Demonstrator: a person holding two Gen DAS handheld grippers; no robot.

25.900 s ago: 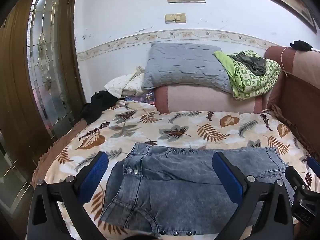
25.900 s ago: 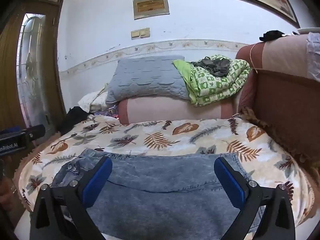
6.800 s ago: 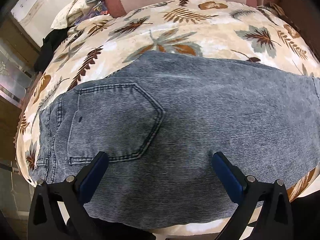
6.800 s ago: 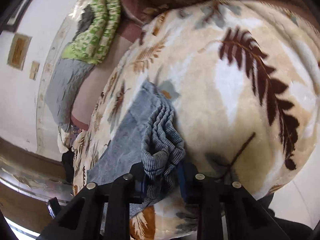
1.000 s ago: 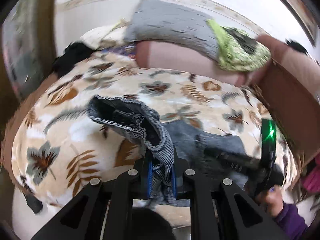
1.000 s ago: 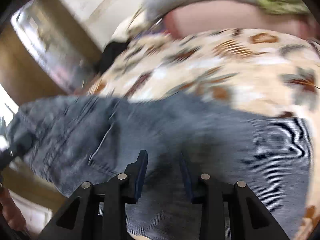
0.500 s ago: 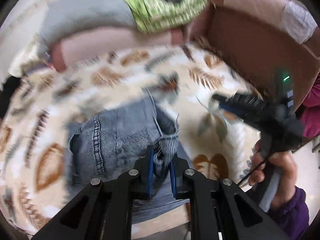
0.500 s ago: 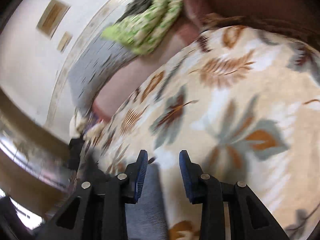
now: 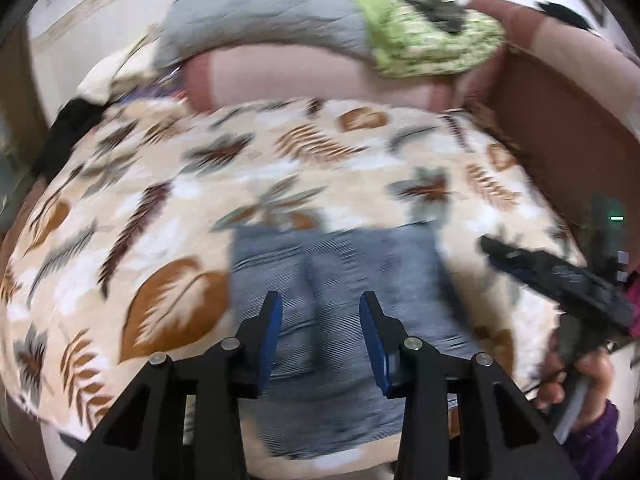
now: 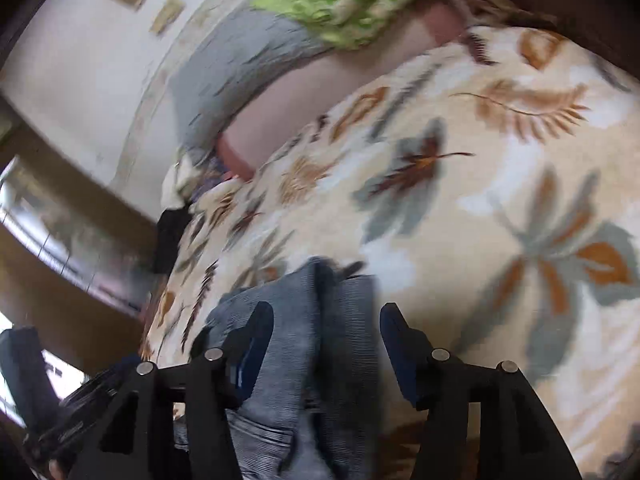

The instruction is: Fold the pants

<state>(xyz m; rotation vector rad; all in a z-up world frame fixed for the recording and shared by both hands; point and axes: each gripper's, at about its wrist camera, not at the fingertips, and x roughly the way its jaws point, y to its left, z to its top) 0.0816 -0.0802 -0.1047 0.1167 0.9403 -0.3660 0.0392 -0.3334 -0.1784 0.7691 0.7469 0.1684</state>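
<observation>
The blue-grey denim pants point(image 9: 340, 280) lie in a folded stack near the front edge of the leaf-print bedspread point(image 9: 172, 216). My left gripper point(image 9: 322, 320) hovers just above the stack. Its jaws are opening and its blue pads point(image 9: 272, 320) stand apart without pressing on the cloth. In the right wrist view the pants point(image 10: 340, 312) show as layered folds that run between the fingers of my right gripper point(image 10: 326, 336). Its jaws are also opening and its pads stand off the denim. From the left wrist view, the right gripper point(image 9: 560, 276) sits right of the stack, held by a hand point(image 9: 580, 376).
At the head of the bed, a grey pillow point(image 9: 260, 12) and a green patterned blanket point(image 9: 424, 40) rest on a pink bolster point(image 9: 304, 76). A brown padded wall point(image 9: 568, 120) borders the right side. A black garment point(image 9: 76, 124) lies at the far left.
My left gripper carried the denim edge across and let go of it; its jaws now stand apart. My right gripper's jaws have widened too. The pants now lie as a smaller folded stack.
</observation>
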